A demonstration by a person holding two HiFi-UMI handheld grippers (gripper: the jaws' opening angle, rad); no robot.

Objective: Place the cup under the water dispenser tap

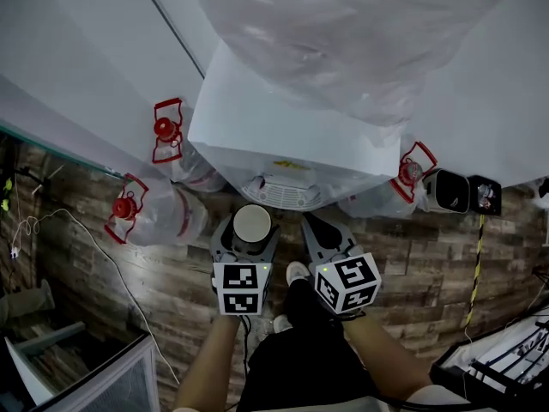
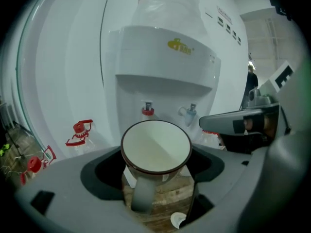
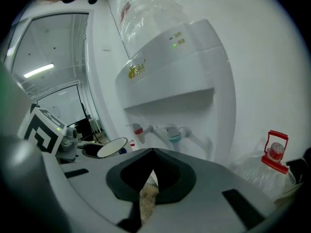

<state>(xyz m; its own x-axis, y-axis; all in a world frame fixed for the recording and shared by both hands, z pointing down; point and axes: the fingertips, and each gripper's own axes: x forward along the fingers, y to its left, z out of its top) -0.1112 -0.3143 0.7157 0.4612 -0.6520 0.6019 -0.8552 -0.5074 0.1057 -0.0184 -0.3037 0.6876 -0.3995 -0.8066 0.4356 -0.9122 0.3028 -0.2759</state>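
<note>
A white cup (image 1: 251,225) with a dark red-brown rim is held upright and empty in my left gripper (image 1: 250,240), which is shut on it. In the left gripper view the cup (image 2: 155,147) has its handle turned towards the camera. It hangs in front of and below the white water dispenser (image 2: 165,62). The dispenser's red tap (image 2: 147,109) and blue tap (image 2: 190,111) are just beyond the rim. My right gripper (image 1: 319,230) is beside it on the right, shut and holding nothing. The right gripper view shows both taps, the red tap (image 3: 138,129) and the blue tap (image 3: 174,134).
The dispenser's drip tray (image 1: 281,191) lies just ahead of the cup. Clear water bottles with red handles stand on the wooden floor at left (image 1: 167,132) (image 1: 129,206) and at right (image 1: 415,168). A black box (image 1: 449,190) sits at the right wall. A big plastic-wrapped bottle (image 1: 343,33) tops the dispenser.
</note>
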